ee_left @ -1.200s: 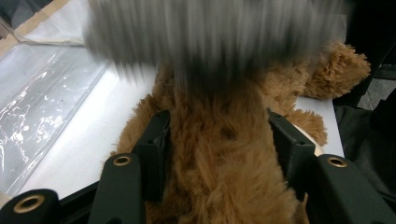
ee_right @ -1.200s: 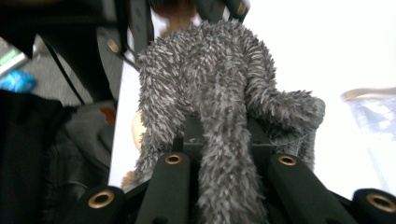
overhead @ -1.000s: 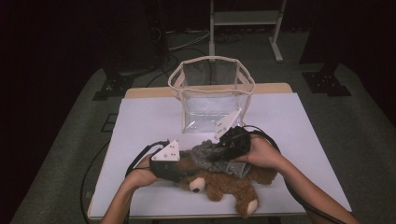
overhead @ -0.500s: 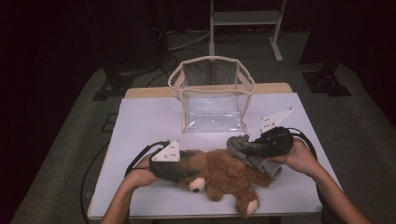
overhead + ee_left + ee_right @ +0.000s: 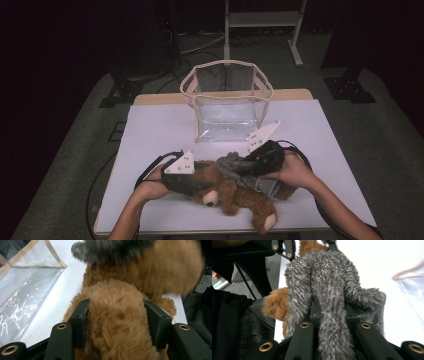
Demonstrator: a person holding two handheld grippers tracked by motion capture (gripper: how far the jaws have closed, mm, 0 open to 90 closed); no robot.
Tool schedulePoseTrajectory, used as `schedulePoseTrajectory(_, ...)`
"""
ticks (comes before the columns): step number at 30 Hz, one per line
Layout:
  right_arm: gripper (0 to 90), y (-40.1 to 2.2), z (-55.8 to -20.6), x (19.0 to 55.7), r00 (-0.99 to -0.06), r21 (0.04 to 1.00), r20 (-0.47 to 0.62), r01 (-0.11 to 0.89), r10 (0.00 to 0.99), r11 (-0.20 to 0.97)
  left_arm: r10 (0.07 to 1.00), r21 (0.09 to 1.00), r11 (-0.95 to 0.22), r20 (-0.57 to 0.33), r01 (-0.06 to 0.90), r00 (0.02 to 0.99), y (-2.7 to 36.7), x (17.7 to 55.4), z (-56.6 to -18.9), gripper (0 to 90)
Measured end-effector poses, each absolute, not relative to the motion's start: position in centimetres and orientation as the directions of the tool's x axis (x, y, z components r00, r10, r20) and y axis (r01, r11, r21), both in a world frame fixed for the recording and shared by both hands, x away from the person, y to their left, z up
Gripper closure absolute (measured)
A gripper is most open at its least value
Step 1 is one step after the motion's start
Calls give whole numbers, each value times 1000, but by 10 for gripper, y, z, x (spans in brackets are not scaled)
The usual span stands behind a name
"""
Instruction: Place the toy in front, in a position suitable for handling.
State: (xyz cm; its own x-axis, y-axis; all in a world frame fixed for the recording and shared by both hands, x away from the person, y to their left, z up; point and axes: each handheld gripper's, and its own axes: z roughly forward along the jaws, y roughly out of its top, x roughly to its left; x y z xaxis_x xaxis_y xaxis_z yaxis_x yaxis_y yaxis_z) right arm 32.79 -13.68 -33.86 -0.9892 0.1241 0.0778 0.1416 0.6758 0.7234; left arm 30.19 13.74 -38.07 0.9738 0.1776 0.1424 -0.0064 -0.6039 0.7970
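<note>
A brown teddy bear (image 5: pixel 235 197) lies on the white table (image 5: pixel 160 130) near its front edge. My left gripper (image 5: pixel 202 182) comes in from the left and is shut on a thick furry part of the bear (image 5: pixel 117 340), with a jaw pressed on each side. A grey fuzzy cloth (image 5: pixel 232 167) drapes over the bear's upper body. My right gripper (image 5: pixel 242 170) reaches in from the right and is shut on this cloth (image 5: pixel 324 272), whose strands hang down between its jaws. The bear's brown fur (image 5: pixel 275 303) shows beneath the cloth.
A clear plastic bag with a beige rim (image 5: pixel 227 107) stands open just behind the bear, at the middle of the table. Cables trail from both grippers to the table's edges. A metal stand (image 5: pixel 260 25) is on the floor beyond the table.
My right gripper, holding the grey cloth, swung out to the right and has come back left over the bear. The left gripper has kept still on the bear.
</note>
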Motion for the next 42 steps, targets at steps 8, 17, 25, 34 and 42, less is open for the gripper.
schedulePoseTrajectory(8, 752, -163, -343, 326, -982, 725, 74, 173, 175, 666, 172, 802, -598, 143, -12, 975, 139, 302, -381, 444)
schedulePoseTrajectory(17, 751, -232, -362, 304, -944, 745, 130, 295, 304, 598, 167, 800, -599, 144, -16, 975, 139, 301, -381, 442)
schedulePoseTrajectory(25, 750, -255, -361, 298, -931, 755, 143, 322, 336, 571, 167, 799, -602, 145, -16, 975, 138, 302, -381, 442)
schedulePoseTrajectory(34, 750, -203, -335, 329, -963, 775, 90, 229, 255, 589, 164, 800, -600, 147, -20, 975, 138, 301, -381, 442)
schedulePoseTrajectory(42, 750, -163, -343, 338, -978, 743, 84, 190, 193, 641, 156, 798, -602, 154, -30, 976, 139, 301, -381, 440)
